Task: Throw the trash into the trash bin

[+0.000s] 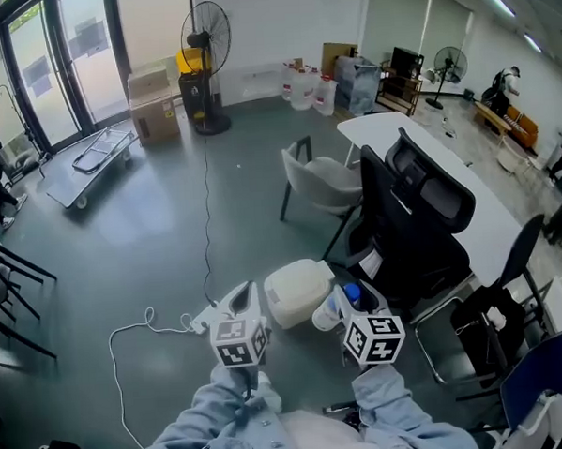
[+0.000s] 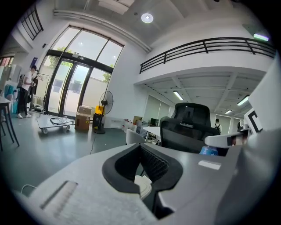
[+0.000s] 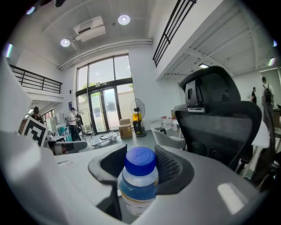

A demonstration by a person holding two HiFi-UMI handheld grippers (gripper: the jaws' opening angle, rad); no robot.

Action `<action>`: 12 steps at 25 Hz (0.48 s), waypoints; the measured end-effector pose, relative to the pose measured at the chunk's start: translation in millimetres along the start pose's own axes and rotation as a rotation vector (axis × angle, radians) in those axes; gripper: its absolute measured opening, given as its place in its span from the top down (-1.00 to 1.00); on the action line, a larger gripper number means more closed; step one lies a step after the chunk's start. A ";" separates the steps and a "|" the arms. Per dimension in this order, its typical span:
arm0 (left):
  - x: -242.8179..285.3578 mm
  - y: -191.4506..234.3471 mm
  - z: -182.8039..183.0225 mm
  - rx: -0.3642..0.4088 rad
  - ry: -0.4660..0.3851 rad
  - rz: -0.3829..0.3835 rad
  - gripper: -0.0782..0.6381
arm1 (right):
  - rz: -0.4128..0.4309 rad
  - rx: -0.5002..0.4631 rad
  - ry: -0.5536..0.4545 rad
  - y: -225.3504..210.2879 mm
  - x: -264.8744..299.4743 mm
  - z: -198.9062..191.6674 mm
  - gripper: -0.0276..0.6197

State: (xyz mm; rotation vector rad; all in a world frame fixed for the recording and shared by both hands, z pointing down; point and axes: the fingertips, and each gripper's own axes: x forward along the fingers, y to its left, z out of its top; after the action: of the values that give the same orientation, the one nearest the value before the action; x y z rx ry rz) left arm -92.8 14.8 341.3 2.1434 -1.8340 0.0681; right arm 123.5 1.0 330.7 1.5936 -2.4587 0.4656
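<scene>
My right gripper (image 1: 344, 305) (image 3: 139, 161) is shut on a small clear bottle (image 3: 138, 178) with a blue cap and blue label, also seen in the head view as the bottle (image 1: 350, 294). My left gripper (image 1: 241, 304) (image 2: 141, 166) has its jaws nearly together around a small white piece of trash (image 2: 143, 185) low between the pads. A white lidded trash bin (image 1: 298, 291) stands on the floor just ahead, between the two grippers. Both grippers point forward and slightly down, side by side.
A black office chair (image 1: 422, 219) stands right of the bin, by a white table (image 1: 467, 186). A grey chair (image 1: 321, 181) is beyond the bin. A white power strip and cable (image 1: 197, 319) lie on the floor at the left. A fan (image 1: 206, 44) stands far back.
</scene>
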 end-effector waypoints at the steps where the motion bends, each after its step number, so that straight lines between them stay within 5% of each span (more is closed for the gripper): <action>1: 9.8 5.5 2.5 0.003 0.004 -0.009 0.79 | -0.009 0.003 0.001 -0.8 10.7 3.1 0.29; 12: 90.5 95.5 29.6 -0.048 0.013 0.000 0.79 | -0.073 0.019 0.009 6.2 105.1 37.9 0.29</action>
State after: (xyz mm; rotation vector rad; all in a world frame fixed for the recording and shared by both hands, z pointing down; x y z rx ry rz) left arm -174.5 -91.6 354.8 2.1053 -1.8097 0.0372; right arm 75.4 -100.0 327.0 1.6777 -2.3874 0.4851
